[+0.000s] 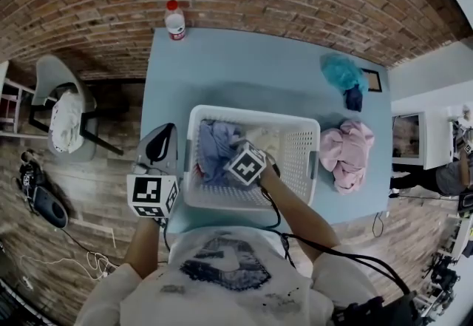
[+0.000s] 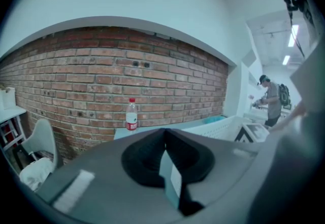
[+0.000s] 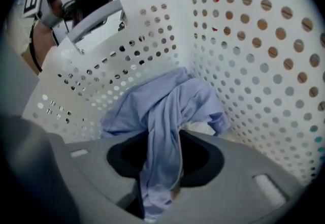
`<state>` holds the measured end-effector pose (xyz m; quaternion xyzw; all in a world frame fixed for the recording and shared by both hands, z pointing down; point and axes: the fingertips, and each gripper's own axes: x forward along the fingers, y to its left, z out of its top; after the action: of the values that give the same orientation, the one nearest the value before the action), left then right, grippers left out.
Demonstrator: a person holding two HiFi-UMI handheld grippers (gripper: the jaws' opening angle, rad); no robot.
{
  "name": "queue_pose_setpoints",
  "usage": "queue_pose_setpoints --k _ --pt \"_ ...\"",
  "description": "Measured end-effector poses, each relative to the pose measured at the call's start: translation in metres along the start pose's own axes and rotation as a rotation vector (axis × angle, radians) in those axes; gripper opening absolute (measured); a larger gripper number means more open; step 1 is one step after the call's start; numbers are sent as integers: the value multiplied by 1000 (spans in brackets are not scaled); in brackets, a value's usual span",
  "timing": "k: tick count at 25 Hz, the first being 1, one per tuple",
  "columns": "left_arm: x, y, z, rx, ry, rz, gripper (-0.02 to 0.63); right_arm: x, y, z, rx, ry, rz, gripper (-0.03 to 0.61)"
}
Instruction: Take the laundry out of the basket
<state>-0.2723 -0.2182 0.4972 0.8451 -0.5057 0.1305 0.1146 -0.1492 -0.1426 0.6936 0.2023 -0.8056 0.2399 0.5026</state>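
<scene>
A white perforated laundry basket (image 1: 251, 113) stands at the near edge of the light blue table (image 1: 244, 58). Inside it lie a blue garment (image 1: 214, 147) and a pale cream piece (image 1: 264, 141). My right gripper (image 1: 233, 159) reaches down into the basket. In the right gripper view it (image 3: 161, 139) is shut on the blue garment (image 3: 162, 108), which runs as a pinched fold up between the jaws, with the basket wall (image 3: 244, 55) behind. My left gripper (image 1: 159, 141) hovers just left of the basket, jaws together and holding nothing (image 2: 164, 134).
Pink clothes (image 1: 346, 154) are piled on the table right of the basket, with a teal cloth (image 1: 341, 72) and a dark item (image 1: 355, 99) further back. A water bottle (image 1: 175, 20) stands at the far edge by the brick wall. A chair (image 1: 63, 106) stands left of the table.
</scene>
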Motion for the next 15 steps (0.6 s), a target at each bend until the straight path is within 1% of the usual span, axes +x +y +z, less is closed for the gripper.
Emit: queue_pose_setpoints --k 5,7,15 --pt "-5 -10 4 9 -10 -9 -8 -25 -4 5 86 -91 -16 155" --pt "-9 -14 6 14 -15 -12 -8 -38 -3 10 100 -140 -30 153" --pt "-28 -31 12 34 -36 -16 -8 -90 -2 18 157 -338 -129 143"
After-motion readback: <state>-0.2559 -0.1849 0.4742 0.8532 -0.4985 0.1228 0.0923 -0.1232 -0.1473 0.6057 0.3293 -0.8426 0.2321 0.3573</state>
